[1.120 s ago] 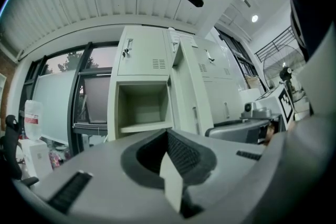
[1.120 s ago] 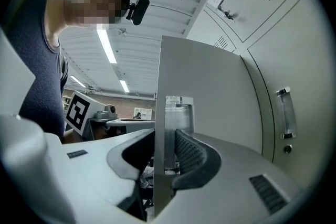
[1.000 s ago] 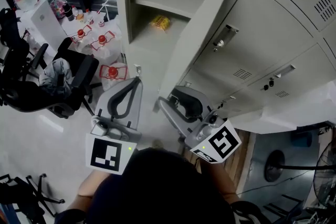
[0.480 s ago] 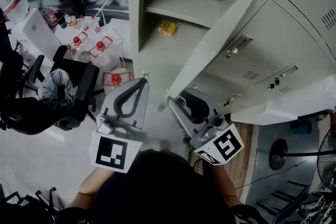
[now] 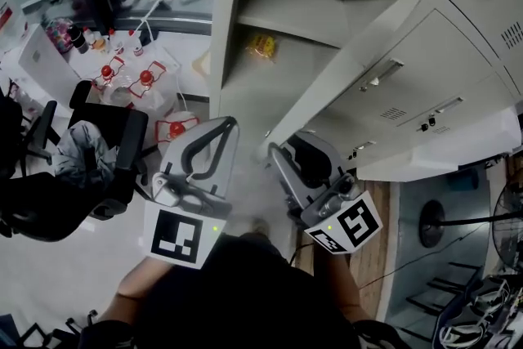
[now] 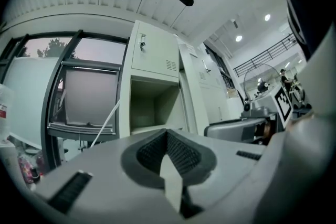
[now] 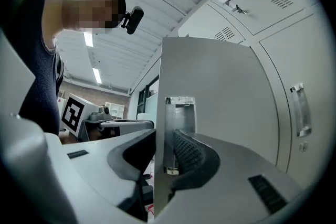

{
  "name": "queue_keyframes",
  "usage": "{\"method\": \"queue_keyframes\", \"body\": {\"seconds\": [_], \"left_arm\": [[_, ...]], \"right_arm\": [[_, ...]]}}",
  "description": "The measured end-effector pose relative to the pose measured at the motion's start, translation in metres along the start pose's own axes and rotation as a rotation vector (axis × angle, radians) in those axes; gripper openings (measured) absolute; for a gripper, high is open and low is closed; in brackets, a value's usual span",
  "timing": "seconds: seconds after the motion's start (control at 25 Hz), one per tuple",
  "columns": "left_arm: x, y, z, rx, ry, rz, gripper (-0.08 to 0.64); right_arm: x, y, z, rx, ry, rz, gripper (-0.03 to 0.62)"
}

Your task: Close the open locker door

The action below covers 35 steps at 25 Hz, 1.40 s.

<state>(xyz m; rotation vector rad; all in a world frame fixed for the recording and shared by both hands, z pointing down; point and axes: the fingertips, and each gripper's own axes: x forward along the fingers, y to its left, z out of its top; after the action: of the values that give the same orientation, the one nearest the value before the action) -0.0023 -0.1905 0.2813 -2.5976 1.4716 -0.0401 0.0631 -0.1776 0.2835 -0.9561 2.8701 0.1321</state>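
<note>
In the head view, red-capped jugs (image 5: 147, 78) stand on the floor at 10 o'clock, and a black chair (image 5: 122, 135) at 9 o'clock carries a grey cloth (image 5: 82, 147). The left tool (image 5: 226, 123) sits just below centre, pointing to 12 o'clock at the open compartment (image 5: 253, 94). Its jaws are pressed together with nothing between them, and it is clear of the door. The compartment holds 1 shelf (image 5: 286, 12) with nothing visible on it. Below the shelf, 1 yellow packet (image 5: 263, 45) lies on the compartment floor toward the back. The locker door (image 5: 347, 65) stands ajar, running edge-on from the right tool (image 5: 282, 147) up toward 1 o'clock. In the right gripper view the door's free edge stands between this tool's 2 jaws. They have just been closing and now sit narrowed onto the door, 1 pad on each face beside the latch plate (image 7: 180, 113). At 3 o'clock, closed lockers (image 5: 425, 94) fill the wall, each with its own handle.
</note>
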Motion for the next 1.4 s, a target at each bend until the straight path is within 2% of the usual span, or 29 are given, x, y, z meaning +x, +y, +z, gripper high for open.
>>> {"method": "queue_keyframes", "body": {"seconds": [0.36, 0.68, 1.0, 1.4], "left_arm": [[0.010, 0.030, 0.000, 0.009, -0.029, -0.111, -0.002], [0.011, 0.047, -0.006, -0.027, -0.051, -0.154, -0.002], [0.015, 0.054, -0.008, -0.043, -0.058, -0.149, -0.002], [0.024, 0.068, -0.013, -0.020, -0.053, -0.132, -0.002]], "right_arm": [[0.028, -0.005, -0.003, -0.013, -0.013, -0.117, 0.115], [0.046, -0.009, -0.006, -0.026, -0.004, -0.190, 0.115], [0.061, -0.016, -0.007, -0.020, 0.002, -0.234, 0.114], [0.085, -0.024, -0.010, -0.039, -0.003, -0.266, 0.112]]}}
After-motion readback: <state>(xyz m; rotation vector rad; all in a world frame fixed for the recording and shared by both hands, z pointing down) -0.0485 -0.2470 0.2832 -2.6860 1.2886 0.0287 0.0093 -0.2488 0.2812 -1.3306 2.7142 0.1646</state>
